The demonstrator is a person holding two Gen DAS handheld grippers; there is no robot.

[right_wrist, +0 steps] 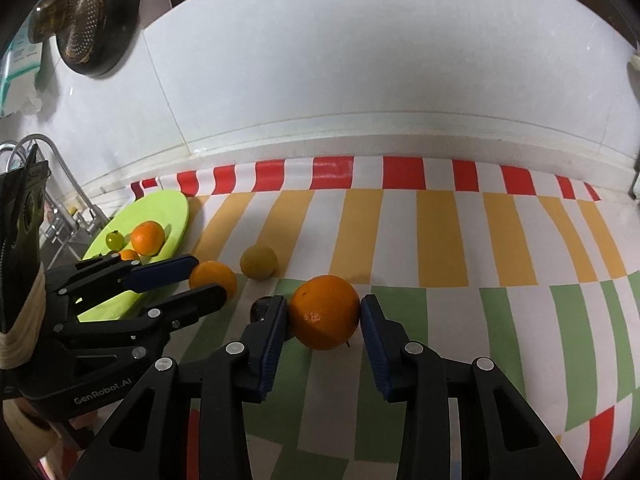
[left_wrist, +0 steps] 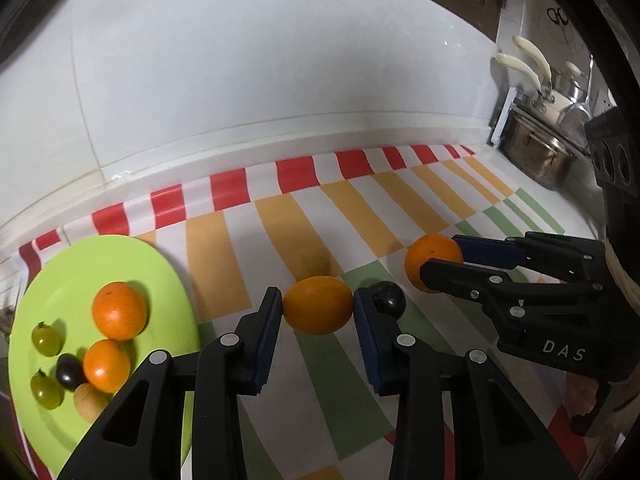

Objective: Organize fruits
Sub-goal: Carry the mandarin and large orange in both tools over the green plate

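The left hand-held gripper (left_wrist: 317, 307), black with blue pads, is closed on a round orange fruit (left_wrist: 318, 305); both pads press against its sides. A small dark round fruit (left_wrist: 388, 298) lies just behind the right pad, and a dull yellow round fruit (left_wrist: 315, 264) lies just beyond the held orange.

The right hand-held gripper (right_wrist: 325, 312), of the same build, brackets a larger orange with a navel mark (right_wrist: 325, 312). The left pad touches the fruit; the right pad sits at its edge, and full contact there cannot be confirmed. The fruit rests on the bench (right_wrist: 440, 240).

Markings: the right unit's body reads "DAS" in the left wrist view; the left unit's body reads "GenRobot.AI" in the right wrist view.

The bench carries a striped cloth in red, orange, green and white (left_wrist: 360, 208). A lime-green round plate (left_wrist: 120, 256) sits at its left end and holds two oranges (left_wrist: 119, 311), two green grape-like fruits (left_wrist: 46, 338), one dark fruit (left_wrist: 69, 369) and one pale tan fruit (left_wrist: 89, 400).

At the right end stand stacked metal pots with cream handles (left_wrist: 536, 152). A dark perforated strainer (right_wrist: 86, 16) hangs on the white tiled wall (right_wrist: 360, 60).
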